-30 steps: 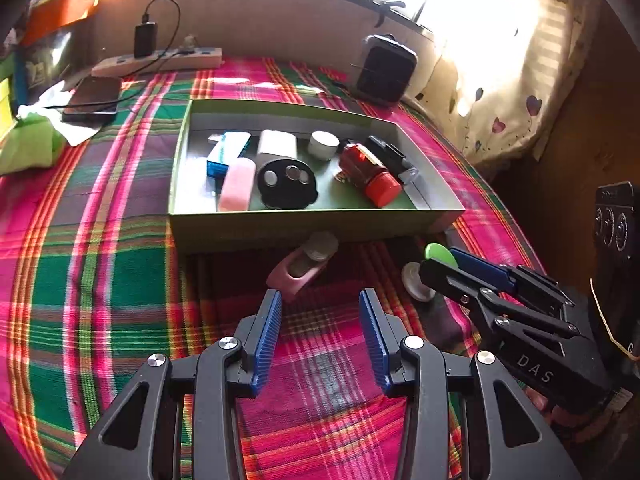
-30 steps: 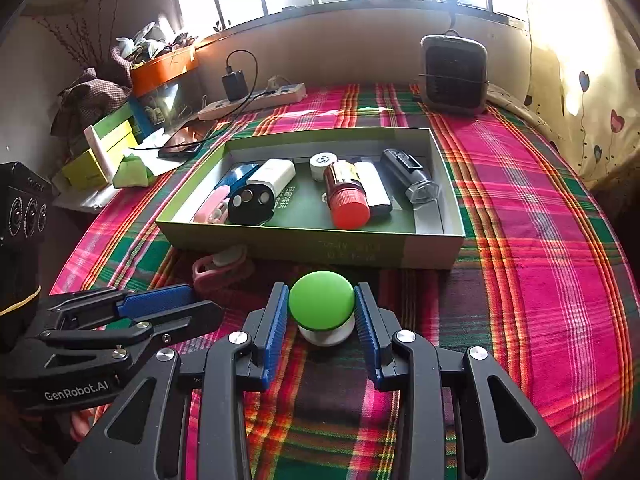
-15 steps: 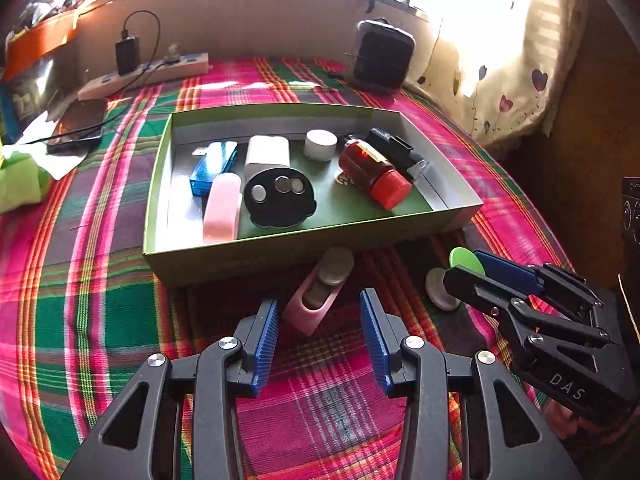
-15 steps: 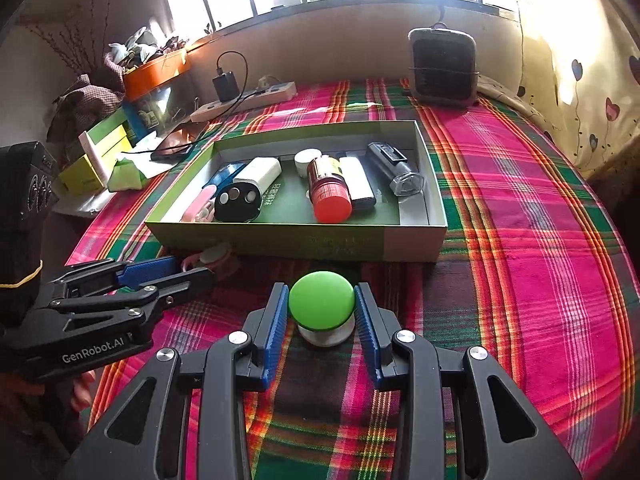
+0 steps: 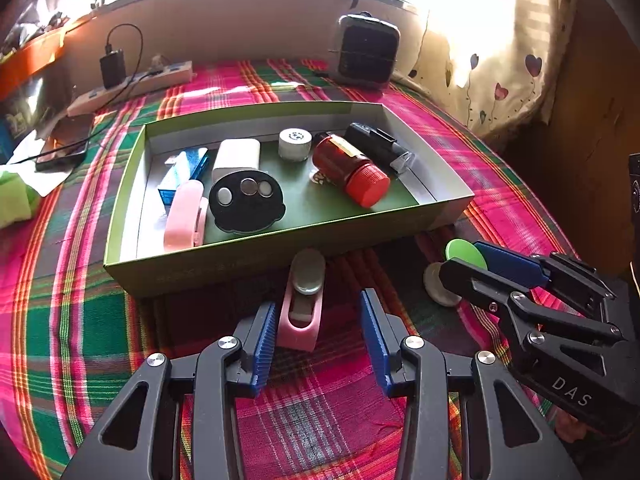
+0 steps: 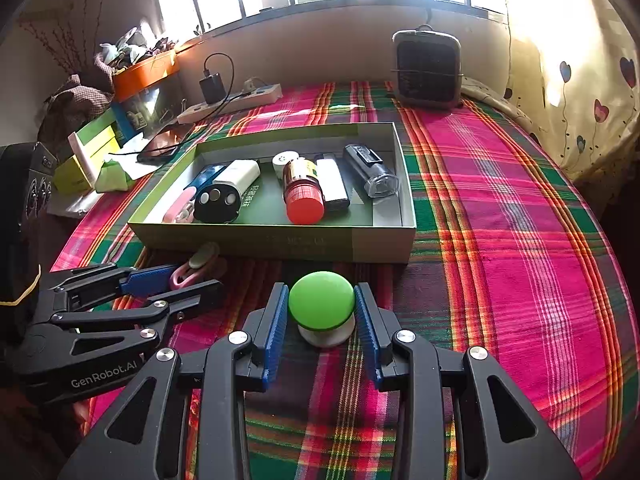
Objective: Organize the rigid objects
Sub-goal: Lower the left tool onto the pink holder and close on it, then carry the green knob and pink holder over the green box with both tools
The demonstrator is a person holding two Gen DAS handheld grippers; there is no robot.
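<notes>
Straddling the pink tape dispenser (image 5: 302, 312), the left gripper (image 5: 318, 330) has its jaws spread, and the item's near end sits between the blue pads (image 5: 266, 334) with a clear gap on each side; no contact is visible. The dispenser lies flat on the plaid cloth (image 5: 80, 320), just in front of the near wall of the green box (image 5: 224, 264), its far end close to or touching that wall. Its long axis runs straight ahead, roughly in line with the fingers, so closing the jaws would bear on its two long flanks. That alignment is what the next move depends on: judged from this view, a short advance followed by closure should give a grip across the narrow width.

The right gripper (image 6: 322, 316) brackets the green-capped knob (image 6: 322, 306), which stands upright on the cloth on its white base. The pads are at or very near the rim of the cap; whether they bear on it cannot be determined.

Each item lies directly ahead of its own tool, and the left gripper is the nearer one to the dispenser. The box already holds a red-capped bottle (image 5: 352, 170), a black disc case (image 5: 246, 202) and other small items, with free floor left between them
</notes>
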